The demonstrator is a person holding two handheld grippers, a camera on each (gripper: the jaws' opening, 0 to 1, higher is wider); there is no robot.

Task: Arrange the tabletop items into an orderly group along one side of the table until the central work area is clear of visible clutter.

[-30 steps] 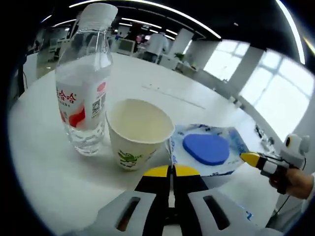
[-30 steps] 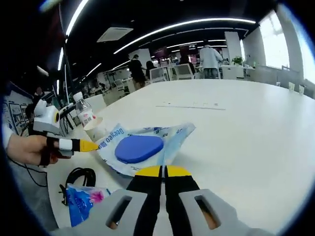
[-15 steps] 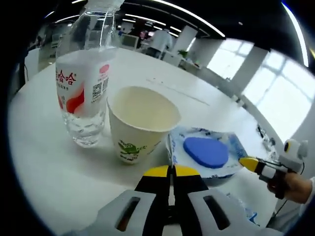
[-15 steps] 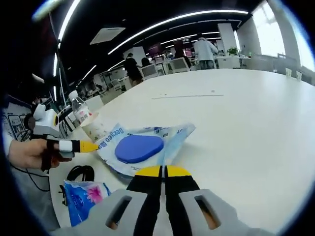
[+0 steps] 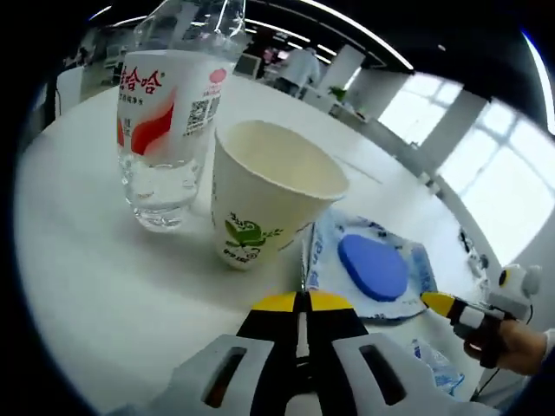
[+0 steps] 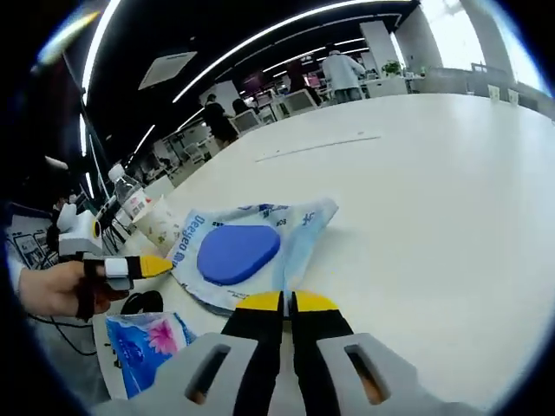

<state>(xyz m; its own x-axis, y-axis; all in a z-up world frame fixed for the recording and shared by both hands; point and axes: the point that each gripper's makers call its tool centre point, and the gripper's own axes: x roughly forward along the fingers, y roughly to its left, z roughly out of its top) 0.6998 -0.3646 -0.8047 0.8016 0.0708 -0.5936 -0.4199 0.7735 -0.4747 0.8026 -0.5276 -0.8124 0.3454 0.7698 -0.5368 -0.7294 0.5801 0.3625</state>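
A clear water bottle (image 5: 165, 130) with a red and white label stands at the left, and a cream paper cup (image 5: 270, 198) stands just right of it. Right of the cup lies a blue plastic packet (image 5: 373, 267) with a blue oval inside. My left gripper (image 5: 302, 302) is shut and empty, a short way in front of the cup. My right gripper (image 6: 289, 302) is shut and empty too, just short of the packet (image 6: 238, 253). In the right gripper view the bottle (image 6: 130, 198) and cup (image 6: 160, 227) stand beyond the packet, and the left gripper (image 6: 146, 266) hovers at its left edge.
A tissue pack (image 6: 143, 347) and a black cable (image 6: 143, 302) lie near the table's edge by a hand (image 6: 52, 290). The white table (image 6: 434, 173) stretches wide and bare beyond the packet. The right gripper (image 5: 455, 308) comes in from the right. People and desks stand far off.
The left gripper view has closed in on the cup and bottle, which loom larger. The right gripper view has tipped slightly. Both grippers stay shut, and nothing on the table has moved.
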